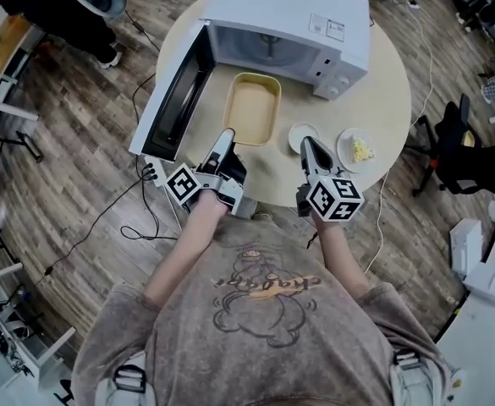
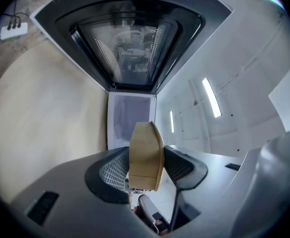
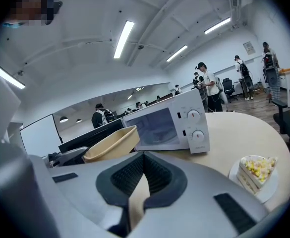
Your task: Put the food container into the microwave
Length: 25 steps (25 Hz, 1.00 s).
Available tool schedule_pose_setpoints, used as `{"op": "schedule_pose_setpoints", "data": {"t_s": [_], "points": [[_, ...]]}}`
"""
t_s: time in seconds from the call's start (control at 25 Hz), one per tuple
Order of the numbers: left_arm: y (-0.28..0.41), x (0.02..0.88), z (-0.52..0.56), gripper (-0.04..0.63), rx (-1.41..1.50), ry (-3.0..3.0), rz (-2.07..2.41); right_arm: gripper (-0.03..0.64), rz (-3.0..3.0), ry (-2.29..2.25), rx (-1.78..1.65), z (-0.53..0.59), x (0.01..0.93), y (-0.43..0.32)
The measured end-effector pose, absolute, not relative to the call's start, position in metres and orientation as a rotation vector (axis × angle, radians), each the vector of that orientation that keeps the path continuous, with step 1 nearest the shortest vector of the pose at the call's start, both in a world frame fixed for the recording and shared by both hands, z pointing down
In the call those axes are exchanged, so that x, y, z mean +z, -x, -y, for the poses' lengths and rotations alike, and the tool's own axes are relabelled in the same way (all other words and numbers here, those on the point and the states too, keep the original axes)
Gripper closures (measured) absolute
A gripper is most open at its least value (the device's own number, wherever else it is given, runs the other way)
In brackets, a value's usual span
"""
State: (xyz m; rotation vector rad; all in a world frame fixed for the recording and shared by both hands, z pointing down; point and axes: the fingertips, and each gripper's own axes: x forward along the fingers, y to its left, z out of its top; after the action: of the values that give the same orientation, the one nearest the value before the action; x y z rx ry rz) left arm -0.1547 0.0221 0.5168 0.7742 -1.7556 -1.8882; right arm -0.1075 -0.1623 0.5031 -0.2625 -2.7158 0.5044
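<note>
The tan food container (image 1: 253, 108) is over the worktop (image 1: 382, 91), just near of the open microwave (image 1: 315, 7), its inside plain tan. The left gripper (image 1: 228, 134) has its jaws pinching the container's near rim. The right gripper (image 1: 306, 143) has its jaws pressed together and half hides a small white dish (image 1: 298, 129). A plate (image 1: 346, 142) to the right holds cake (image 1: 362, 149).

Round beige table (image 1: 391, 100) on wood-plank floor (image 1: 78, 201); small white plate (image 1: 343, 152) with yellow-topped cake slice (image 1: 362, 149) near table's right edge; empty white dish (image 1: 303, 134) just beside plate; power strip (image 1: 151, 172) on floor; black office chair (image 1: 459, 155) at right
</note>
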Motion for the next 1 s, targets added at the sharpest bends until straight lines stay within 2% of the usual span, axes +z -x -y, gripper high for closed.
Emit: {"op": "schedule_pose_setpoints", "data": {"t_s": [1.0], "points": [[0.252,0.554,0.01,0.364,-1.839,-0.74,1.722,0.623,2.706,0.188,0.517,0.187,0.501,0.163]]}}
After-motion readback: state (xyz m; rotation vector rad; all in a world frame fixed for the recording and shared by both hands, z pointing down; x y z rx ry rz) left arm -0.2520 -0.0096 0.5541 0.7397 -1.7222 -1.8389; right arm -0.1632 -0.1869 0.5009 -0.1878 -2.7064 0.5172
